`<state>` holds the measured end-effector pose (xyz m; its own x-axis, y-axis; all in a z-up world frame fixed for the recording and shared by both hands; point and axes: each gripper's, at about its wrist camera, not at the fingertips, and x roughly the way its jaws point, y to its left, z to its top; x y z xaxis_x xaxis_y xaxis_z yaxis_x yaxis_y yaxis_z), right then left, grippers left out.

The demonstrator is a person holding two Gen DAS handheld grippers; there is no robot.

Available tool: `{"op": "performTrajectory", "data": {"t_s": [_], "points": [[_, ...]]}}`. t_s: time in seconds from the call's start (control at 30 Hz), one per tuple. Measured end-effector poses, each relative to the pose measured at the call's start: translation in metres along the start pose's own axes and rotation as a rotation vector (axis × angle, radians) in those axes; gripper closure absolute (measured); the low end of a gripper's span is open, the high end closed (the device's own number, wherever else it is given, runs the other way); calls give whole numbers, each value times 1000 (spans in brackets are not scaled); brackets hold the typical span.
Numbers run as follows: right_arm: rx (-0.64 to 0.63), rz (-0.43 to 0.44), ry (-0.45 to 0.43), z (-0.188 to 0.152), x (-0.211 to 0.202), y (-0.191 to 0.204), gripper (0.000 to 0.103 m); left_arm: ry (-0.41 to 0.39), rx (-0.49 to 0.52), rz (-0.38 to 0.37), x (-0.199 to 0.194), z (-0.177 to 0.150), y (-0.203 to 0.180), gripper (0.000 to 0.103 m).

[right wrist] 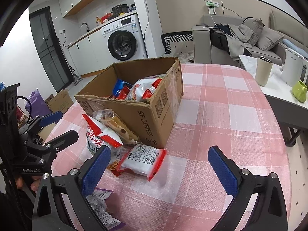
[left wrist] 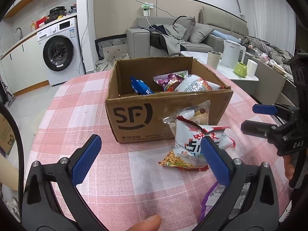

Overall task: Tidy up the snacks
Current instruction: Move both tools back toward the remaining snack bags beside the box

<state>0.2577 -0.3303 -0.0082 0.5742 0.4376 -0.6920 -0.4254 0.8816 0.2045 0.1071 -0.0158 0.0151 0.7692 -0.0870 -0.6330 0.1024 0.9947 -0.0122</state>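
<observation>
An open cardboard box point(left wrist: 134, 115) point(right wrist: 154, 115) stands on the pink checked table and holds a blue packet point(left wrist: 141, 88), a purple-red packet point(left wrist: 169, 80) and a white-red packet point(left wrist: 196, 84). A white-red noodle snack bag point(left wrist: 190, 144) point(right wrist: 100, 132) leans by the box front, with a clear biscuit pack point(left wrist: 194, 113) point(right wrist: 117, 125) behind it. A small white-red packet point(right wrist: 144, 159) lies flat near the box corner. My left gripper point(left wrist: 152, 159) is open just short of the noodle bag. My right gripper point(right wrist: 159, 167) is open, with the small packet between its fingers' line.
A purple-edged packet point(left wrist: 209, 198) point(right wrist: 100, 207) lies at the table's near edge under the grippers. A side table carries a beige cup point(right wrist: 263, 71), a white kettle point(left wrist: 231, 53) and a green pot point(left wrist: 240, 69). A washing machine point(left wrist: 59, 52) and sofa point(left wrist: 192, 36) stand behind.
</observation>
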Motion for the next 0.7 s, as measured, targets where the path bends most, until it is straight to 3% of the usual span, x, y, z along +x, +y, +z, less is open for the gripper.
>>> {"op": "performTrajectory", "data": {"t_s": [0.7], "points": [[-15,8,96,-13,38,8,0,72,37,-56,25,-9,-6,0]]}}
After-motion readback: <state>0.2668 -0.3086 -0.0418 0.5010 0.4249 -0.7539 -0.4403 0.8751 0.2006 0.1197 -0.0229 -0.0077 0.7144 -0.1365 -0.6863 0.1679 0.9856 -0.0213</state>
